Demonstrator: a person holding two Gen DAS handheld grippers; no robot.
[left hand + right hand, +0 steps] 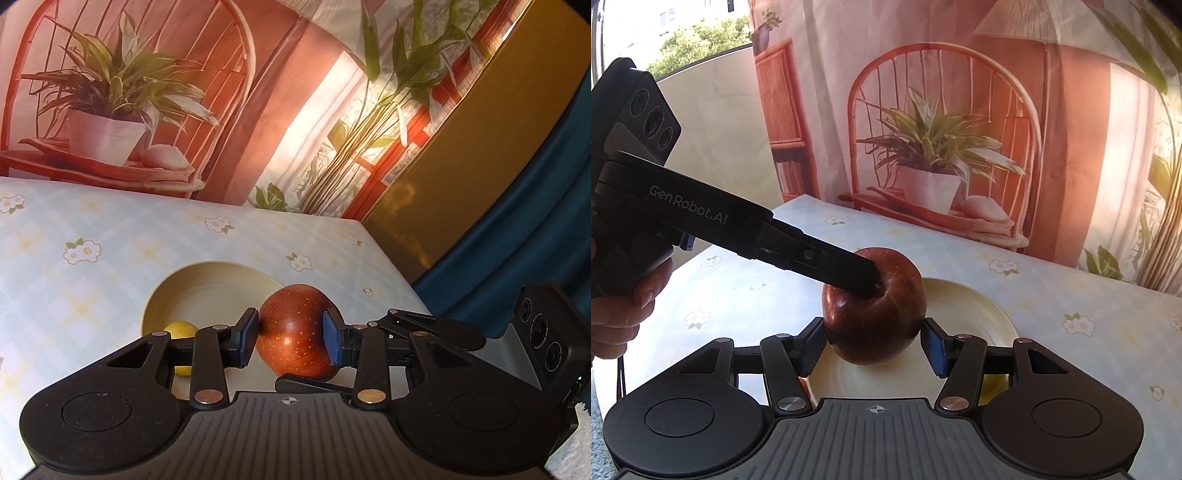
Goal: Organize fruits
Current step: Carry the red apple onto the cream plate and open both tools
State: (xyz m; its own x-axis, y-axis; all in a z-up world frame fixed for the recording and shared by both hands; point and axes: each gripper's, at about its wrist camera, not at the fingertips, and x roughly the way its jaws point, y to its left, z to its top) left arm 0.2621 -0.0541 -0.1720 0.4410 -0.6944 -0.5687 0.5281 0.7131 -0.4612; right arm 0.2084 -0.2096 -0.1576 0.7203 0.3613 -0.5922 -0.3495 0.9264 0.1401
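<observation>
A red apple (pixel 295 328) sits on or just over a cream plate (pixel 214 284). My left gripper (pixel 291 338) is shut on the apple, one blue pad on each side. In the right wrist view the same apple (pixel 875 325) lies between my right gripper's (pixel 875 347) open jaws, with small gaps at both pads. The left gripper's fingers (pixel 849 275) come in from the left over the apple's top. A yellow fruit (pixel 181 330) lies in the plate, left of the apple and partly hidden by the left finger.
The plate (pixel 979 314) sits on a table with a pale checked cloth printed with flowers (pixel 81 253). A printed backdrop of a chair and plants (pixel 942 147) stands behind the table. The table's right edge (pixel 391 258) is close to the plate.
</observation>
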